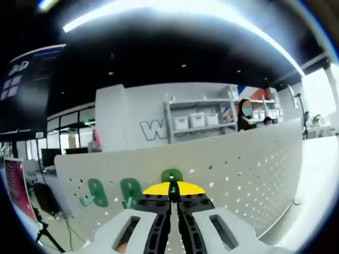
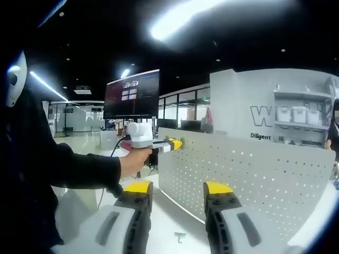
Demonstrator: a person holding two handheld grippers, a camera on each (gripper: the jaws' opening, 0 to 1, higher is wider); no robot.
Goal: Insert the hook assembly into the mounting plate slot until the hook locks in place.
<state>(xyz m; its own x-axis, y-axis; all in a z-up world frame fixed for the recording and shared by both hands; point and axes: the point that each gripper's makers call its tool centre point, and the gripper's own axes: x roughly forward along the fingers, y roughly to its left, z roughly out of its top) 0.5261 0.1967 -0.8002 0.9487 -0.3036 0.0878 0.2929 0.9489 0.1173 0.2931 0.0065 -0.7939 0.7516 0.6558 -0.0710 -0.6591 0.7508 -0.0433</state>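
Left tongs (image 1: 173,200) sit right up front in the left gripper view, pinched tight on a green hook (image 1: 171,179), with its rounded top poking up just past the yellow tips. That hook is pressed up against the white perforated mounting plate (image 1: 249,164), low on the board. Two more green hooks (image 1: 97,192) (image 1: 130,191) are already on the same plate, off to the left of the held one, side by side and close together.

Over in the right gripper view the right tongs (image 2: 178,194) are spread wide apart with nothing between them, hovering over the white counter (image 2: 175,222). A small grey hook-shaped piece (image 2: 180,237) lies on that counter between the two jaws, not touched by either. From this side you can also see the left tongs come in at the plate's (image 2: 249,174) upper left corner, yellow tip right at the edge, held by a person's hand (image 2: 135,160) with a dark sleeve (image 2: 79,166) behind it. Can't make out the hook itself from here, too small.

Further back: grey shelving (image 1: 198,119) with white bins, a wall with big lettering (image 1: 151,129), a dark monitor screen (image 2: 132,94) hanging up, glass partitions (image 2: 180,108), and a long bright ceiling light strip (image 1: 185,13) overhead. A person (image 1: 244,119) is standing by the shelves.
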